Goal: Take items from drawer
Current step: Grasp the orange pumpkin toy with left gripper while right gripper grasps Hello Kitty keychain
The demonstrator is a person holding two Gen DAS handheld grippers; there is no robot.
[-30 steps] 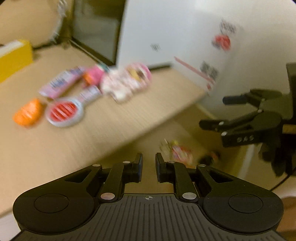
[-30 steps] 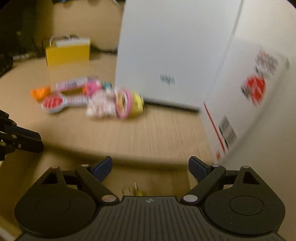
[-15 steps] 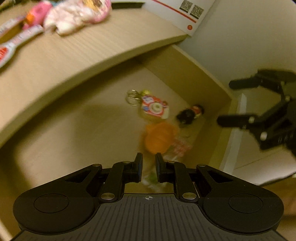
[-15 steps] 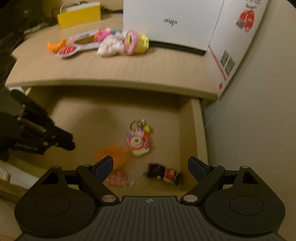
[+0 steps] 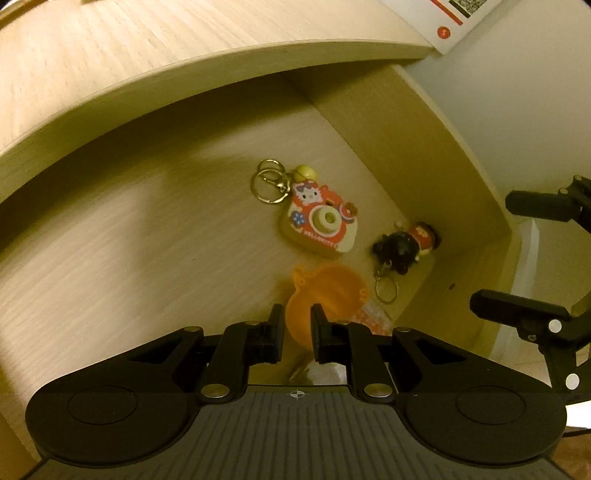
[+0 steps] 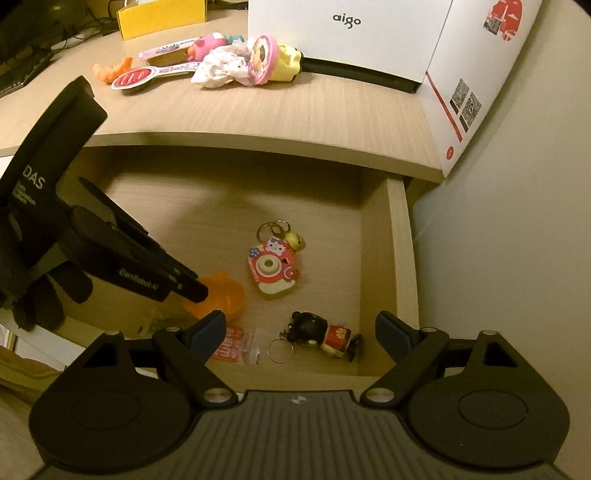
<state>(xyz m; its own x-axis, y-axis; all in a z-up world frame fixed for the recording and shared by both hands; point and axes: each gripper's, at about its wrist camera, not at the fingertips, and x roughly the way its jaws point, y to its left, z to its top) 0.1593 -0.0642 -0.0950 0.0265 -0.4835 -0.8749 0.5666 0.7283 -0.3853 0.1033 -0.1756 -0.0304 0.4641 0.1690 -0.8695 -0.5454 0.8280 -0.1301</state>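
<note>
The open drawer [image 6: 400, 258] holds a red cat-camera keychain [image 6: 271, 269] [image 5: 319, 225], a black-haired doll keychain [image 6: 321, 332] [image 5: 404, 245], an orange plastic piece [image 6: 225, 295] [image 5: 328, 291] and a small red-and-white packet [image 6: 236, 343]. My left gripper [image 5: 297, 328] [image 6: 199, 291] reaches down into the drawer. Its fingers are shut to a narrow slit, with the tips at the orange piece's near edge. Whether they touch it I cannot tell. My right gripper [image 6: 301, 328] [image 5: 493, 251] hangs wide open above the drawer's front, over the doll keychain, with nothing between its fingers.
The desk top [image 6: 295, 118] overhangs the drawer's back. On it lie a pile of toys [image 6: 236, 62], a red paddle [image 6: 136, 77], a white aigo box [image 6: 351, 33] and a yellow box [image 6: 162, 14]. A wall [image 6: 517, 221] runs along the right. A dark-gloved hand [image 6: 44, 295] holds the left gripper.
Both views have swung down from the desk top to the open drawer. My left gripper has gone down to the orange piece. Neither gripper's finger spacing has changed.
</note>
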